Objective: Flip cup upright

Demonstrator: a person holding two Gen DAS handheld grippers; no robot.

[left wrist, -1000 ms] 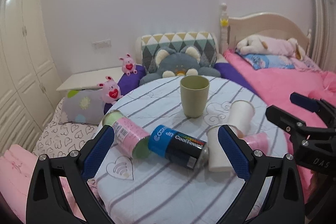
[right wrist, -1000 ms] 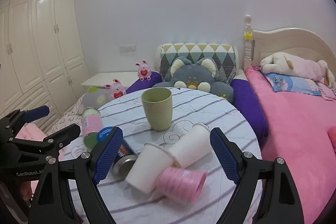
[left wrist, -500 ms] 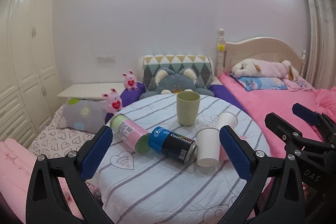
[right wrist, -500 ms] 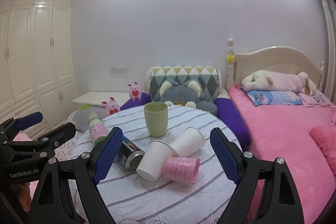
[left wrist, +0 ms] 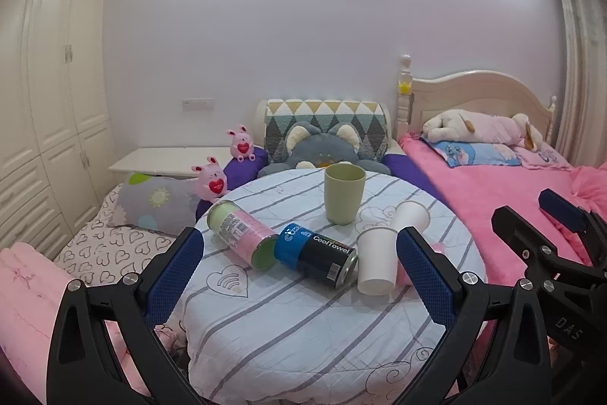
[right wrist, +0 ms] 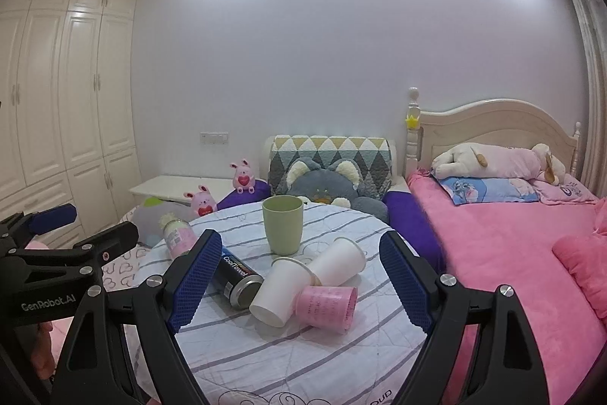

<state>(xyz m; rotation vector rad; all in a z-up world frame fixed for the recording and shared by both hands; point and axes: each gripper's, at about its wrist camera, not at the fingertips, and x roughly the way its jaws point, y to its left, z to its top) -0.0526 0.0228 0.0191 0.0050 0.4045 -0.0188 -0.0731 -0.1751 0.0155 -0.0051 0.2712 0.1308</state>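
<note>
Both grippers have drawn back from the round table (right wrist: 303,359). Green cup (right wrist: 282,224) stands upright at its centre. Just in front of the cup lie three tipped cups: two white, one pink cup (right wrist: 327,307), half-hidden in the left view. Two cans lie left. Left gripper (left wrist: 299,276) and right gripper (right wrist: 299,281) gape, holding nothing.

light: bright ceiling glare on wall | shadows: soft | focus: sharp | edges: fisheye-bent, dark corners
</note>
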